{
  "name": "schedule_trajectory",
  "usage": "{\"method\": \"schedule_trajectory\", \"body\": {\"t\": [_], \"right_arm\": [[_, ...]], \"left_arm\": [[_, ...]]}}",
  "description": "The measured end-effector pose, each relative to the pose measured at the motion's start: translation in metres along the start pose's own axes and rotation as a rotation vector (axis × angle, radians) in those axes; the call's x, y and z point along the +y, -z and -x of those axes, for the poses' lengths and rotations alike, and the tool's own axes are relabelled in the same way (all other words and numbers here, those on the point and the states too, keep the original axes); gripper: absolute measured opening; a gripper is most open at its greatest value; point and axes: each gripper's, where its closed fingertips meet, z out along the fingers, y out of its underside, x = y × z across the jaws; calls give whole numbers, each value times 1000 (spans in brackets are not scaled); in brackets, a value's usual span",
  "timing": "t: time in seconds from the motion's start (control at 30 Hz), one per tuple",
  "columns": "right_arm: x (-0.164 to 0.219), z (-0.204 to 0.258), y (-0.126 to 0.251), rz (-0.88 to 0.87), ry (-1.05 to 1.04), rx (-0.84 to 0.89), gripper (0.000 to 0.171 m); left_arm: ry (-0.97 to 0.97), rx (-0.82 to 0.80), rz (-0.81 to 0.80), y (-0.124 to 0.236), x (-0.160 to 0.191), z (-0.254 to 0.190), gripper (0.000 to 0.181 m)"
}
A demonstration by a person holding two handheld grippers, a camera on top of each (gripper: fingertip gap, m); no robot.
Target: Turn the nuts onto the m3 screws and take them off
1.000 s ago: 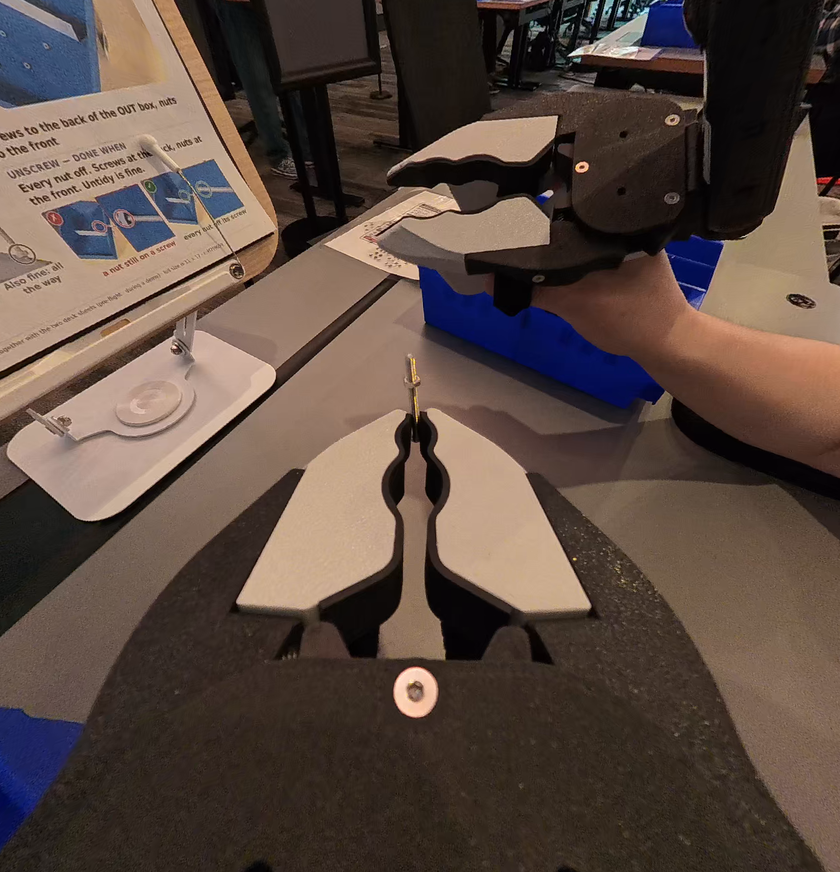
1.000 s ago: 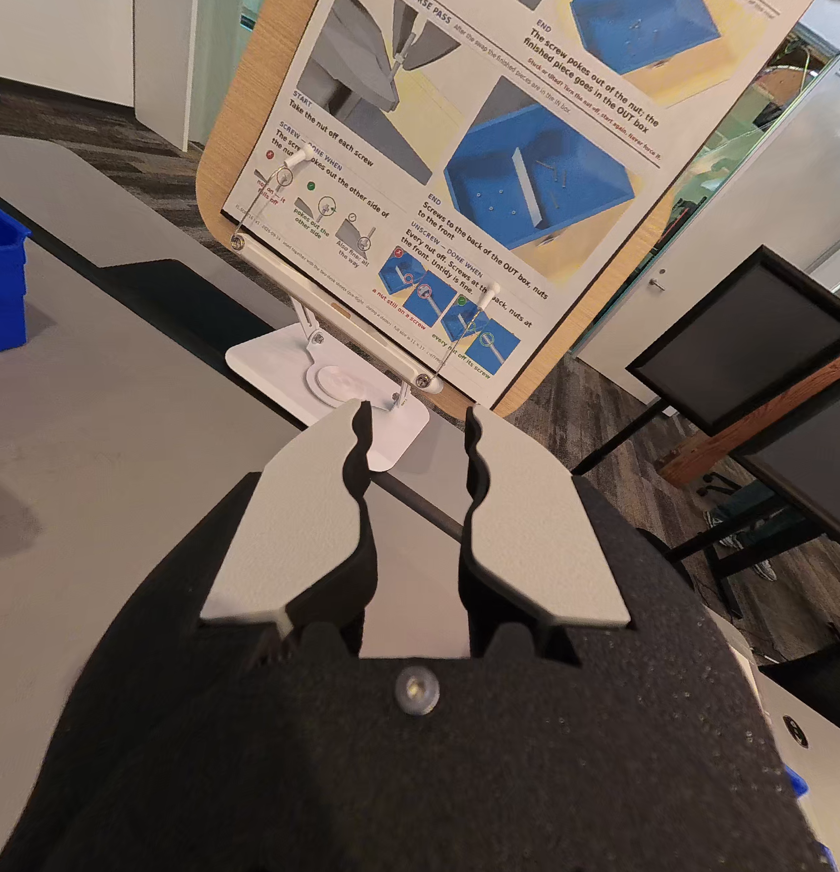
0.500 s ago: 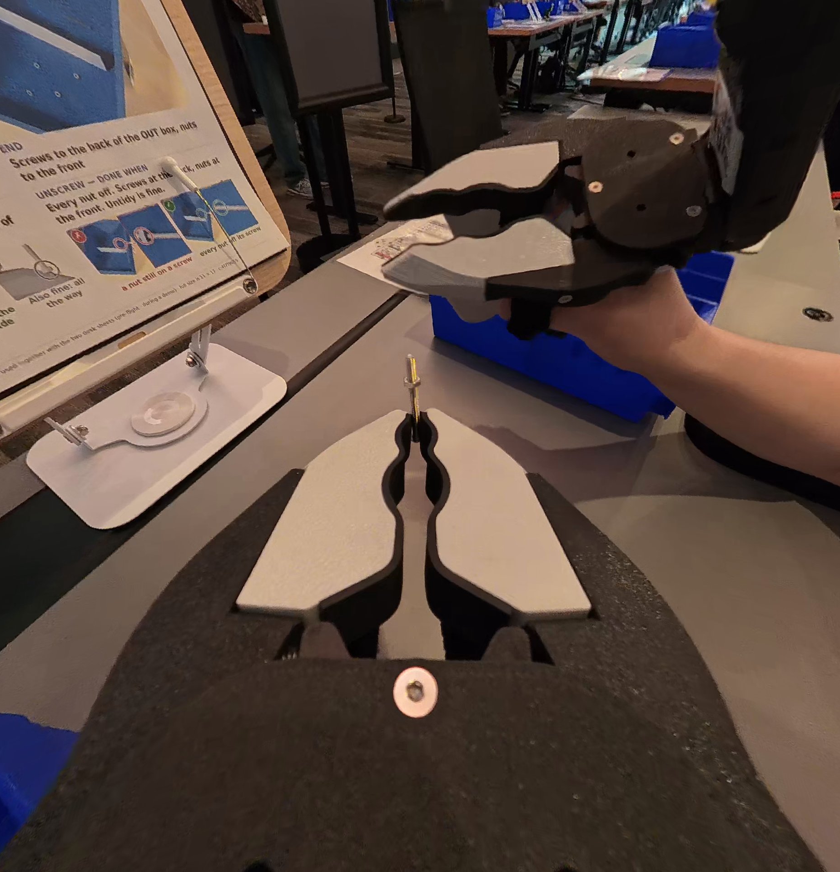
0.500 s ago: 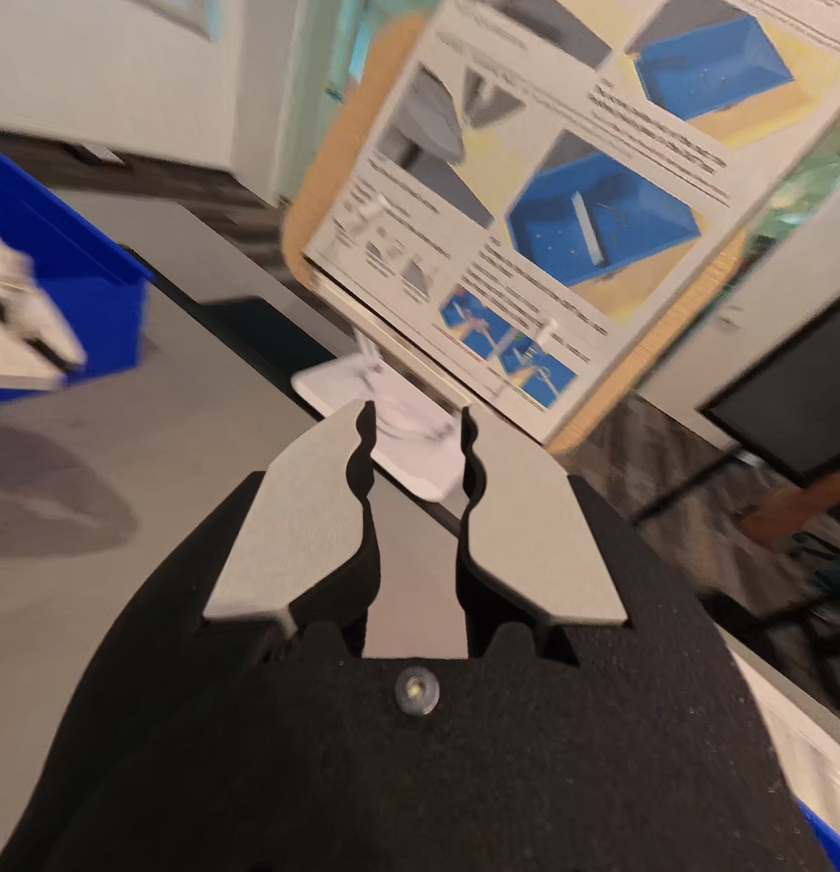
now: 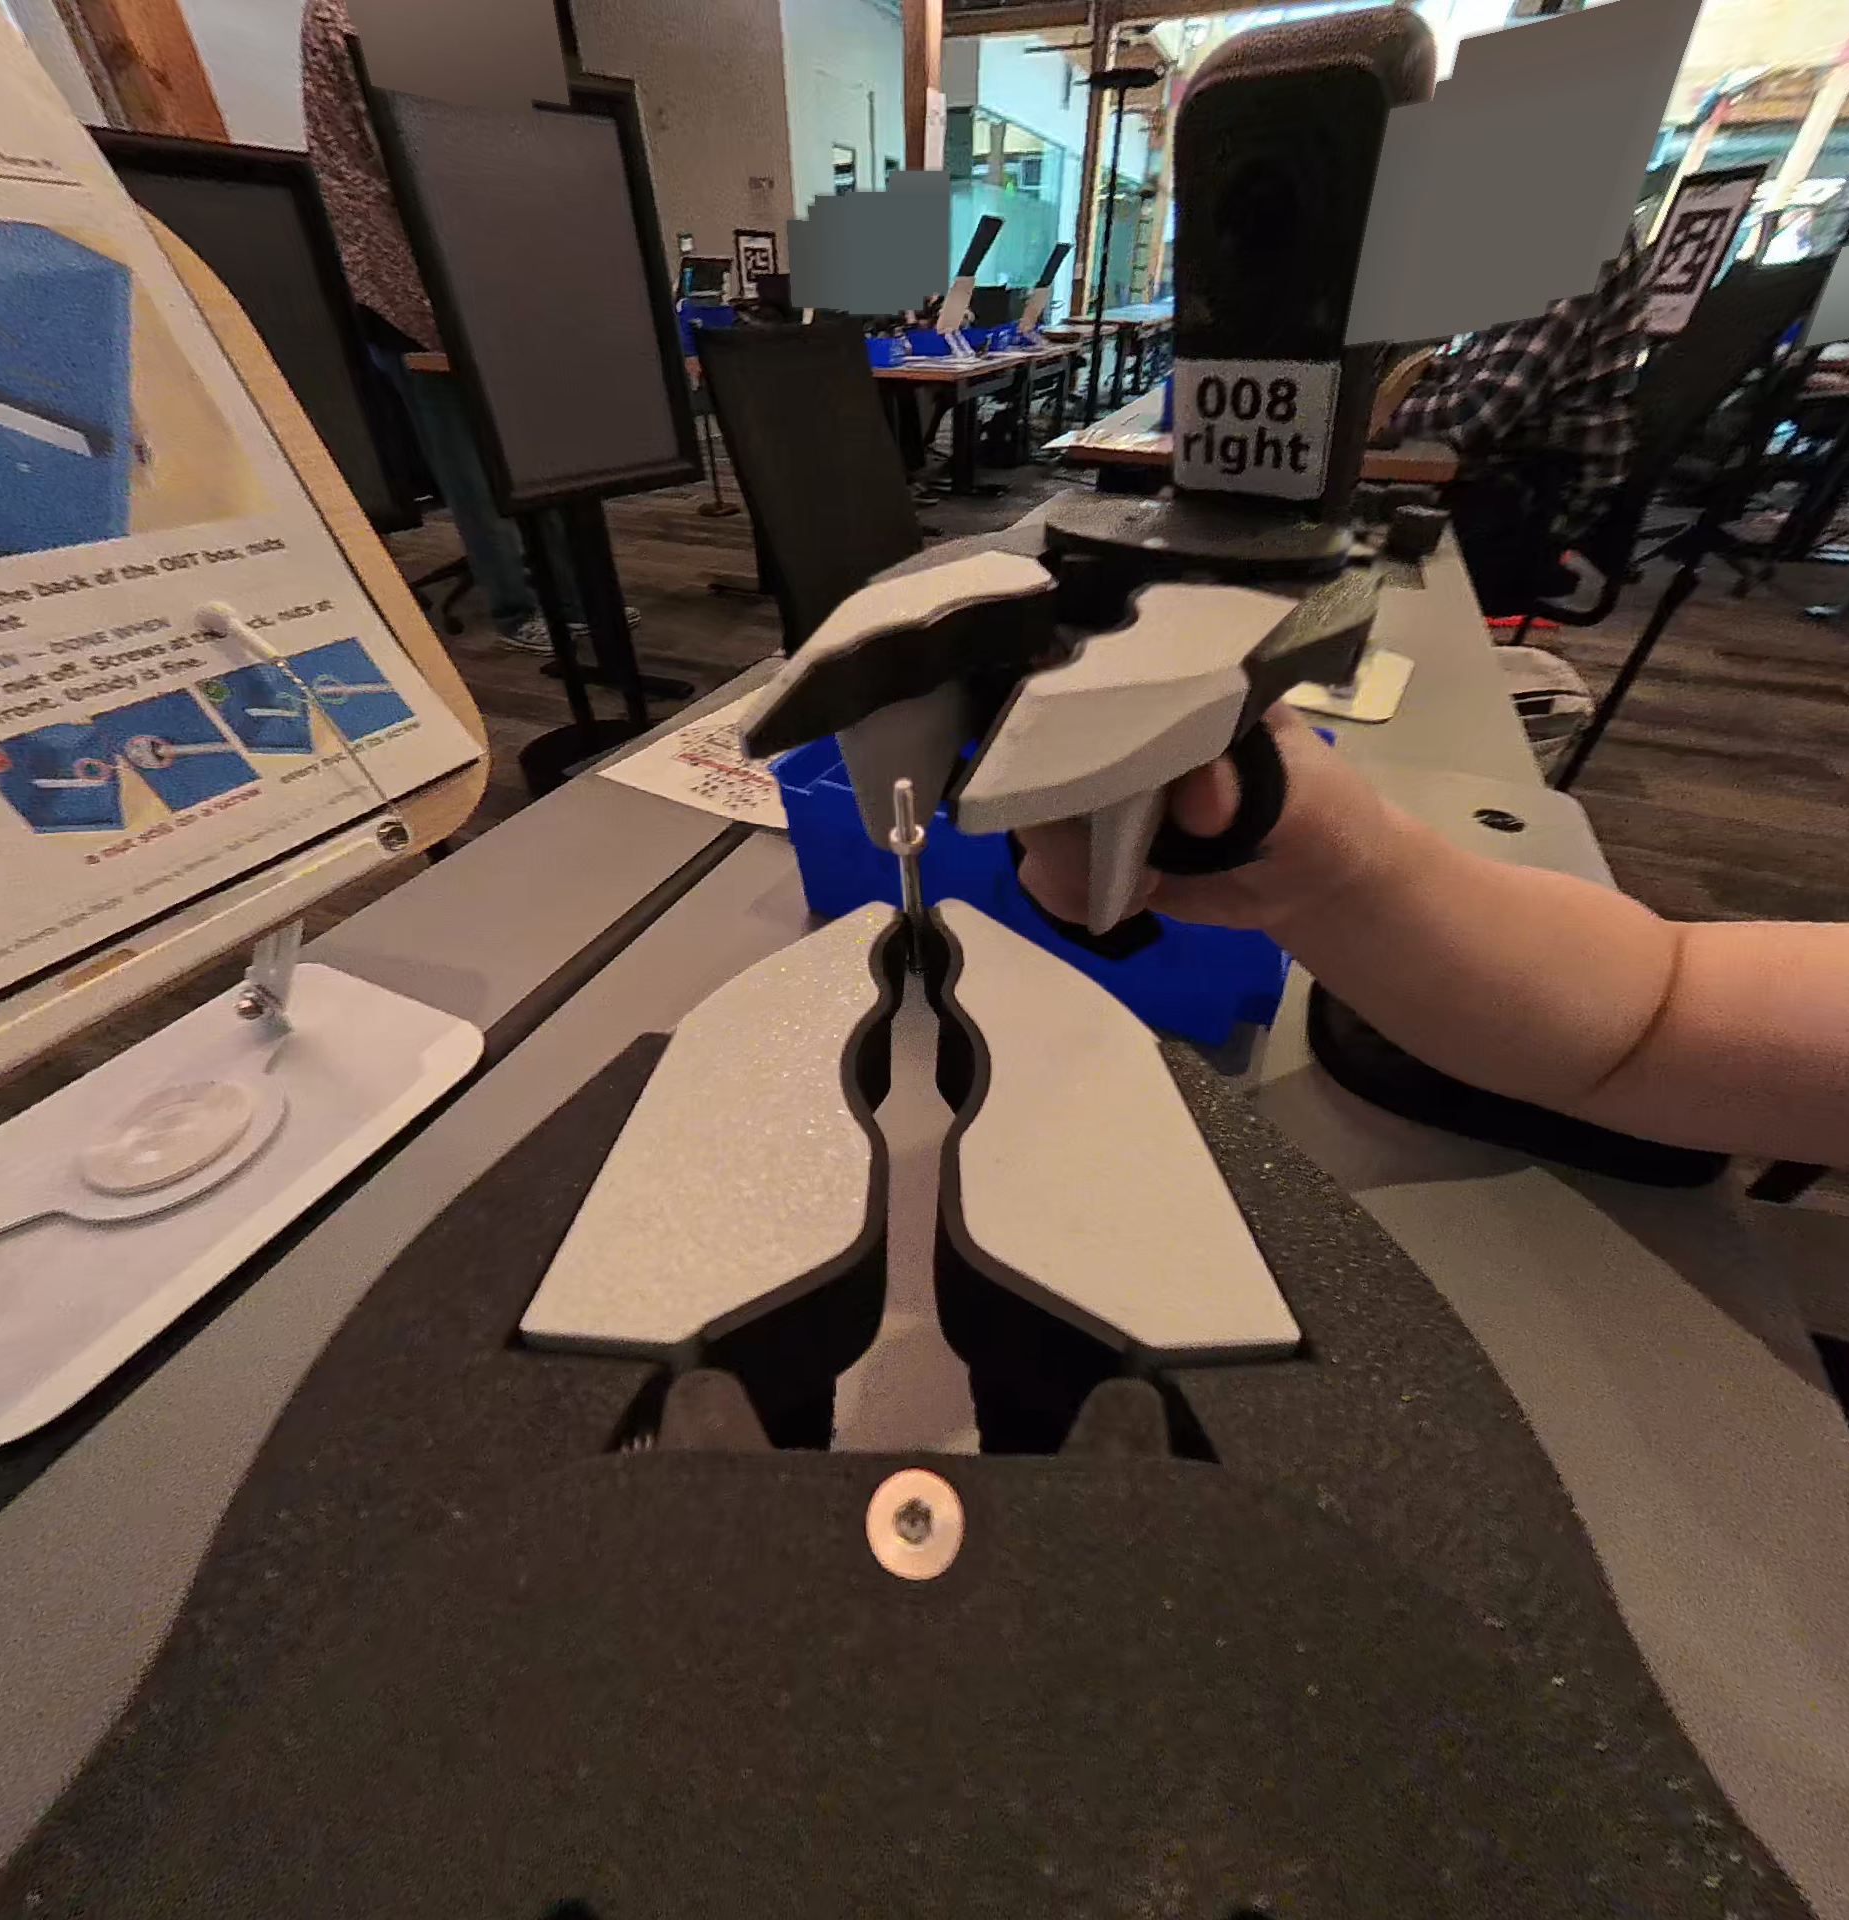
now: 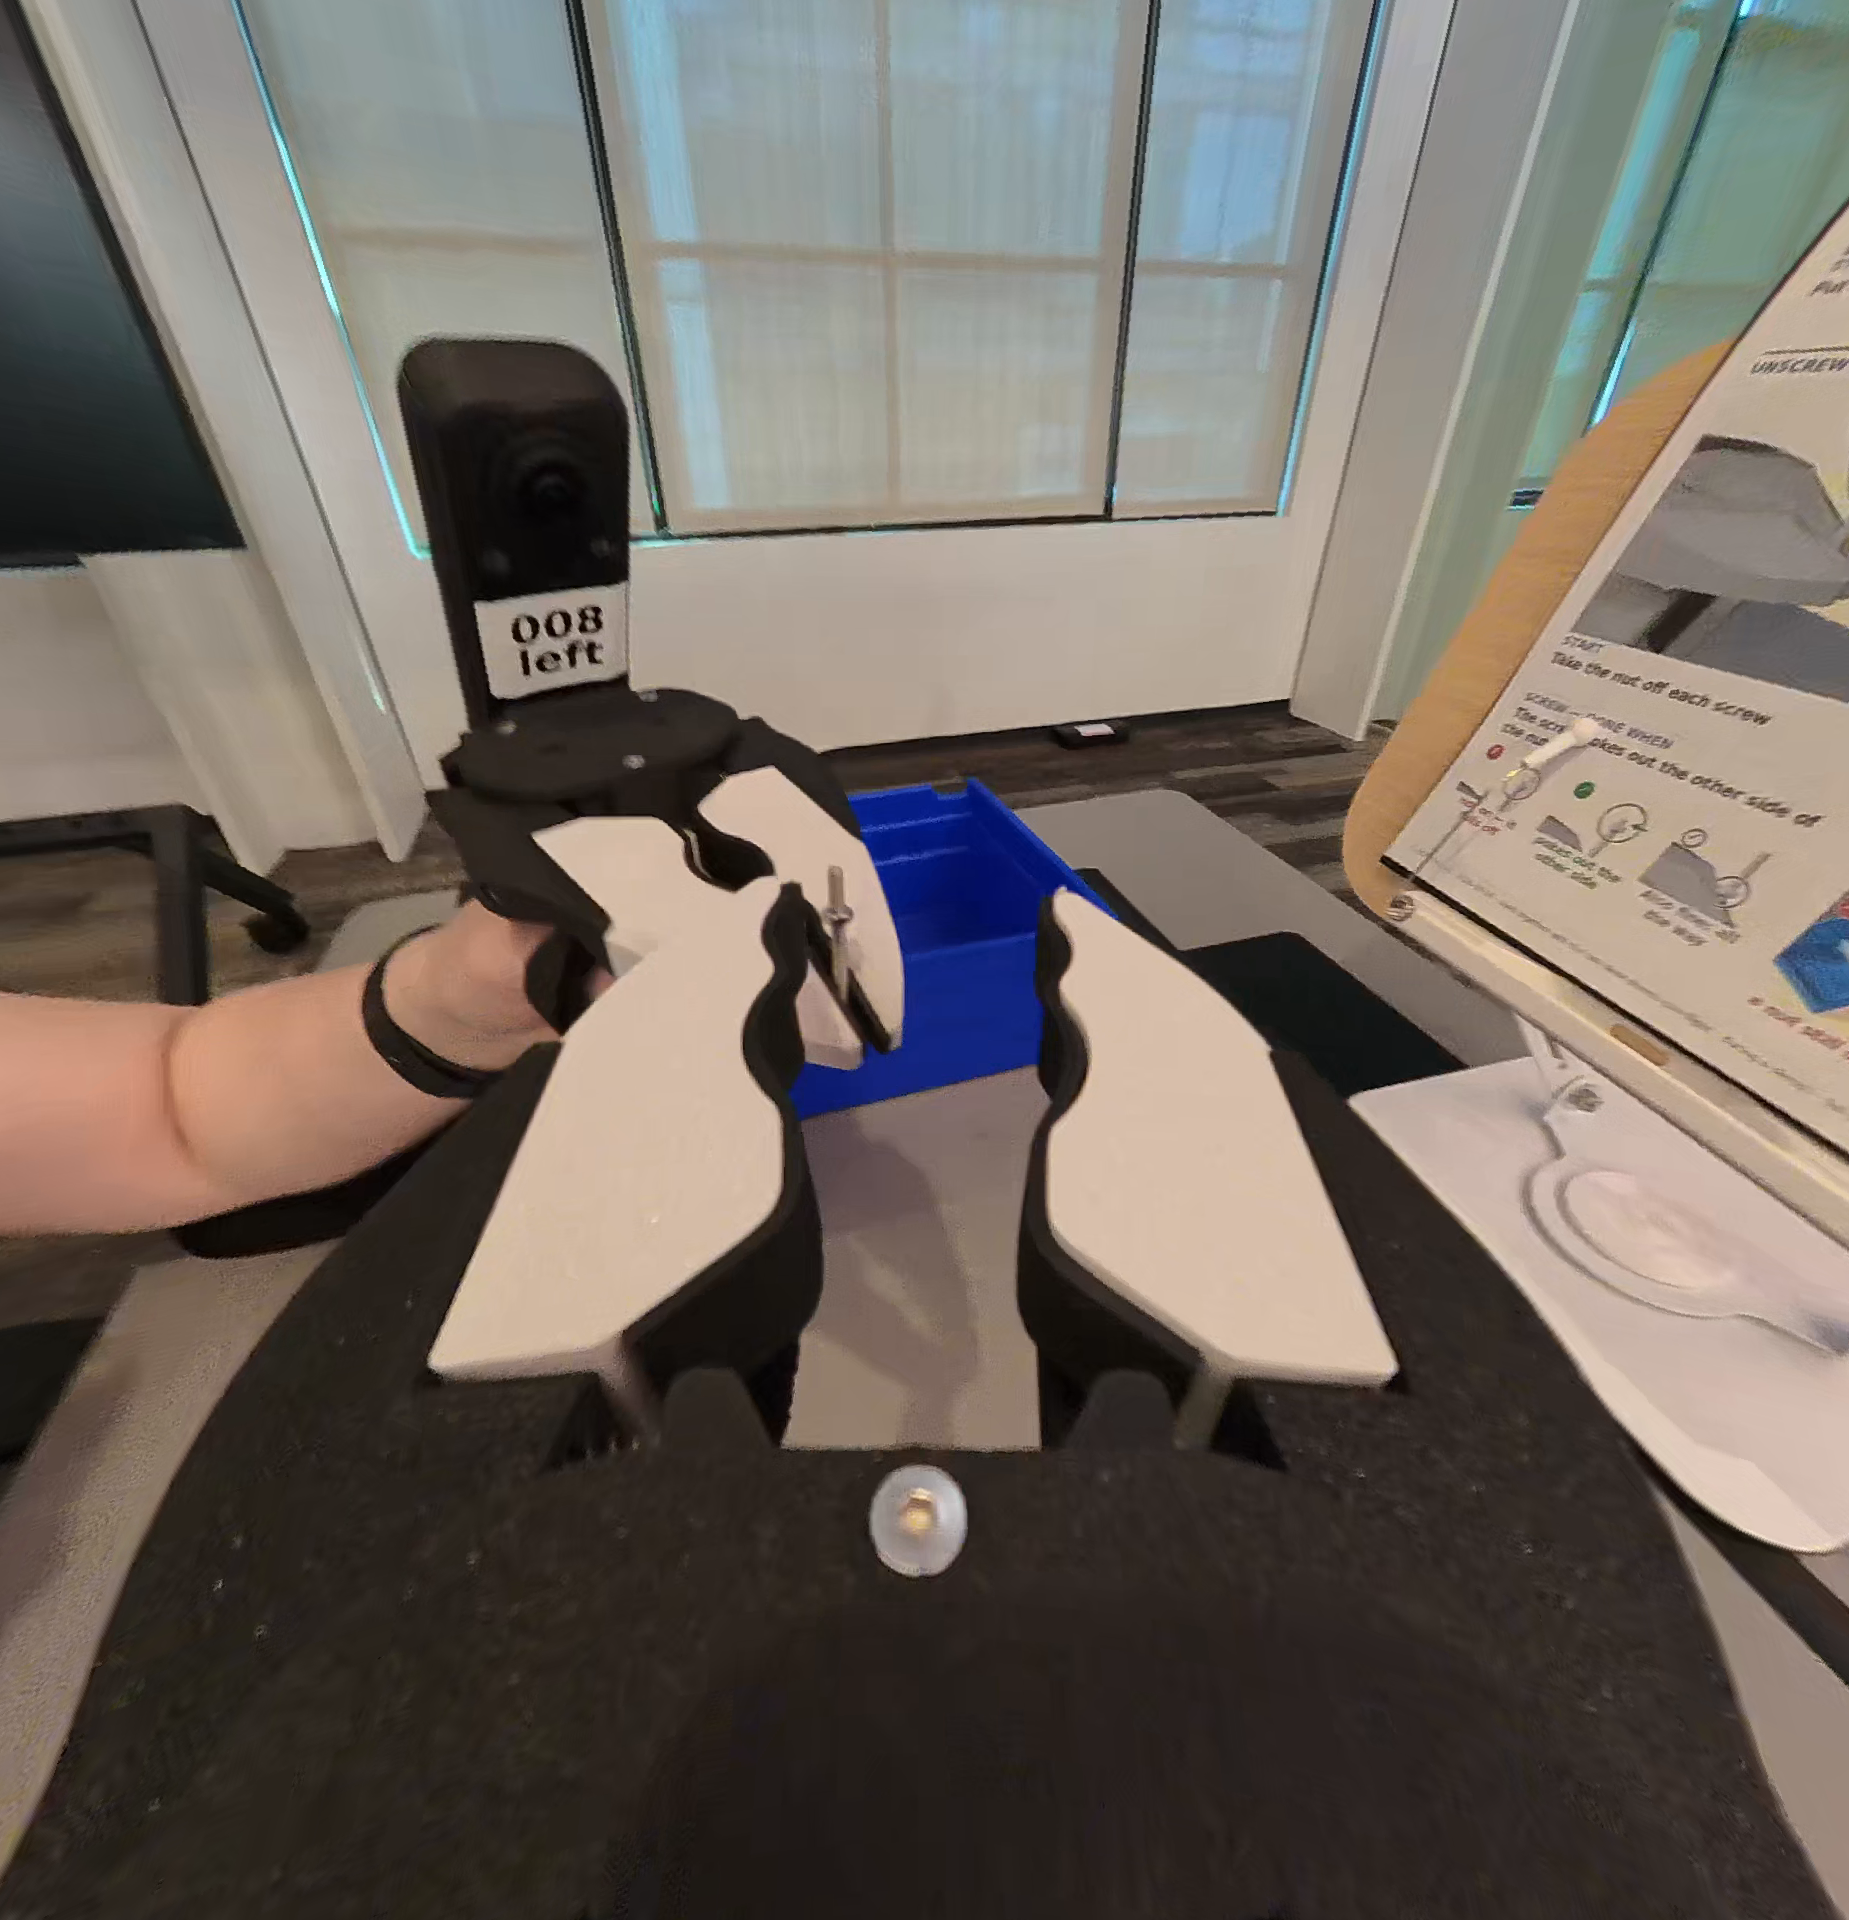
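The left gripper (image 5: 912, 925) has its jaws clenched on the lower end of an m3 screw (image 5: 904, 831), which stands upright above the tips with its shank free. A nut (image 5: 905, 837) sits on that shank a little below the top end. The right gripper (image 6: 915, 920) hangs just beside it with its jaws released and nothing between them, the screw near its left finger (image 6: 681, 1049).

The screw is a thin, stiff metal pin, very light, and smooth enough to swivel or slip in a pinch at one end. The nut is tiny and easy to drop; it is best taken across its flats with the very tips, lightly, so the screw is not levered sideways.

Behind them a blue bin (image 6: 951, 935) stands on the grey worktop (image 5: 1522, 1351), an instruction board (image 5: 172, 623) on its white stand off to one side
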Motion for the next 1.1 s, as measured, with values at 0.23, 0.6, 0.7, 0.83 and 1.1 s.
{"method": "schedule_trajectory", "body": {"t": [0.23, 0.6, 0.7, 0.83, 1.1], "right_arm": [[4, 8, -3, 35, 45, -29, 38], [-1, 20, -1, 24, 30, -105, 34], [2, 14, -1, 35, 27, -78, 34], [0, 6, 7, 32, -23, -102, 31], [-2, 19, 0, 14, -46, -142, 32]], "left_arm": [[75, 120, -27, 3, -6, -14, 2], [130, 174, -20, 4, -6, -16, 2], [118, 178, -12, 3, -5, -19, 2], [143, 200, -30, 6, -8, -19, 2], [193, 262, -6, 4, -5, -26, 2]]}}
